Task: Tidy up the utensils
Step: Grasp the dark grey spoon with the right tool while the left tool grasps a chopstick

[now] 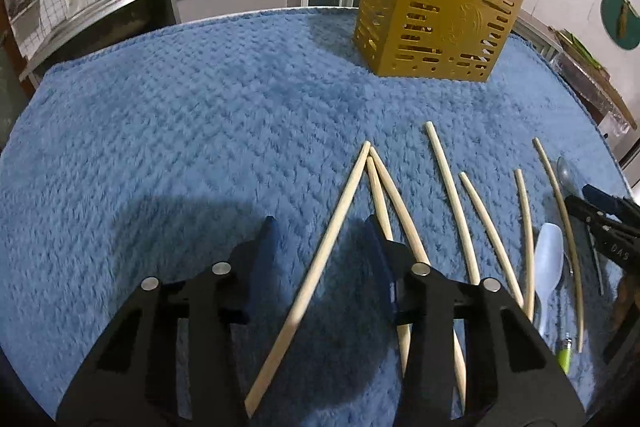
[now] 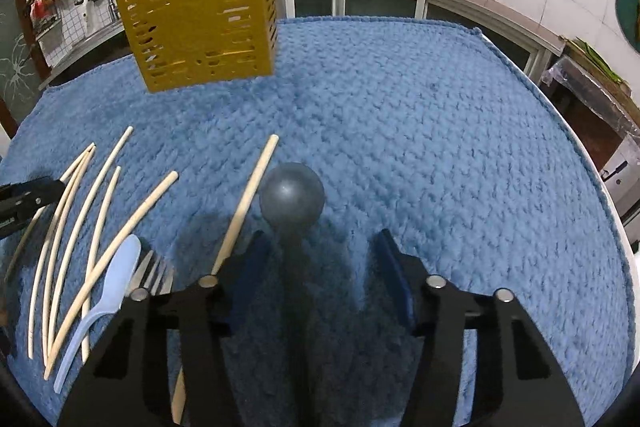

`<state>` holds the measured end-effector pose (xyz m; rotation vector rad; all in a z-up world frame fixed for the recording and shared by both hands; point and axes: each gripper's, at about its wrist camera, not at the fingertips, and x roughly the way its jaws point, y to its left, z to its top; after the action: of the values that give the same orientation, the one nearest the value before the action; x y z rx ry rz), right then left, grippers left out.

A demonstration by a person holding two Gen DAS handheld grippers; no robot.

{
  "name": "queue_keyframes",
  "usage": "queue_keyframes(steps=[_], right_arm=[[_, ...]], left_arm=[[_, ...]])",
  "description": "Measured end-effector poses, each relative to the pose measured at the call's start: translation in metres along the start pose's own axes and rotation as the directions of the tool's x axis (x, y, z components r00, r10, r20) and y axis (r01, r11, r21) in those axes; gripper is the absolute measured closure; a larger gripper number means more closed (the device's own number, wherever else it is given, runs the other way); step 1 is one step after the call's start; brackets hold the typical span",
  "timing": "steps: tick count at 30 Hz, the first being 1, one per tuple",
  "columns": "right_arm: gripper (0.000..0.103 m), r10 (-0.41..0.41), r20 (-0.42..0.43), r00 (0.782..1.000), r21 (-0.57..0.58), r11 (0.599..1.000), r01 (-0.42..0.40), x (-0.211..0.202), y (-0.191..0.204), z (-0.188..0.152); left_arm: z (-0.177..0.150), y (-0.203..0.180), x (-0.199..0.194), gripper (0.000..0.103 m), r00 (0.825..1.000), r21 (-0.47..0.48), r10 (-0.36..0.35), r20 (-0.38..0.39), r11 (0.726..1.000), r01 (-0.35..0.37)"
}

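- Two grippers over a blue fuzzy cloth (image 1: 160, 147), both angled down at it.
- Left gripper (image 1: 322, 231): jaws part-open, released; one chopstick (image 1: 316, 259) lies on the cloth btwn the fingers, pads not touching it. Nothing grasped.
- More chopsticks (image 1: 452, 195) fan out just right of that gripper, approx. seven wooden sticks in all, some crossing at their far tips.
- Right gripper (image 2: 320, 243): jaws part-open, released; dark ladle (image 2: 292, 197) lies btwn the fingers, bowl at the far end, handle running near under the gripper. Pads clear of the handle on both sides.
- One chopstick (image 2: 250, 195) lies just left of the ladle bowl, passing under the left finger.
- Pale blue plastic spoon (image 2: 116, 279) and a metal fork (image 2: 154, 269) lie near-left of the right gripper, beside the chopstick fan.
- Gold slotted utensil holder (image 1: 432, 15) stands upright at the far side of the cloth, well apart from the utensils.
- Small green lighter (image 1: 565, 353) lies near the spoon's handle end.
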<state>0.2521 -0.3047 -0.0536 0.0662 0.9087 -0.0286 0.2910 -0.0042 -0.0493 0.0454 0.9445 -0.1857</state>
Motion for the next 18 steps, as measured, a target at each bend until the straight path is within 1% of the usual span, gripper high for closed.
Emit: queue_keyframes(steps=[1,4,7,9,12,14,18], right_arm=[[0.059,0.006,-0.001,1.000,0.001,1.000,-0.006,0.000,0.001,0.001],[0.063,0.008,0.000,1.000,0.001,1.000,-0.008,0.003,0.003,0.003],[0.064,0.005,-0.002,1.000,-0.005,1.000,-0.005,0.004,0.005,0.005],[0.064,0.001,-0.011,1.000,-0.005,1.000,-0.001,0.005,0.005,0.005],[0.064,-0.002,-0.031,1.000,0.000,1.000,0.002,0.007,0.006,0.009],[0.064,-0.009,-0.039,0.999,-0.003,1.000,0.009,0.009,0.008,0.012],[0.073,-0.004,-0.051,0.999,-0.007,1.000,0.004,0.010,0.011,0.015]], left_arm=[[0.002,-0.001,0.002,0.063,1.000,0.005,0.003,0.002,1.000,-0.003],[0.007,-0.001,0.006,0.069,1.000,0.000,-0.001,0.002,1.000,0.001],[0.012,0.000,0.010,0.076,1.000,-0.009,-0.007,-0.003,1.000,0.007],[0.015,-0.001,0.012,0.077,1.000,-0.015,-0.007,-0.011,1.000,0.007],[0.021,-0.004,0.016,0.085,1.000,-0.007,0.000,-0.025,1.000,-0.001],[0.023,-0.007,0.019,0.087,0.999,-0.003,0.013,-0.031,1.000,-0.014],[0.026,-0.008,0.021,0.091,0.999,-0.012,0.027,-0.038,1.000,-0.027]])
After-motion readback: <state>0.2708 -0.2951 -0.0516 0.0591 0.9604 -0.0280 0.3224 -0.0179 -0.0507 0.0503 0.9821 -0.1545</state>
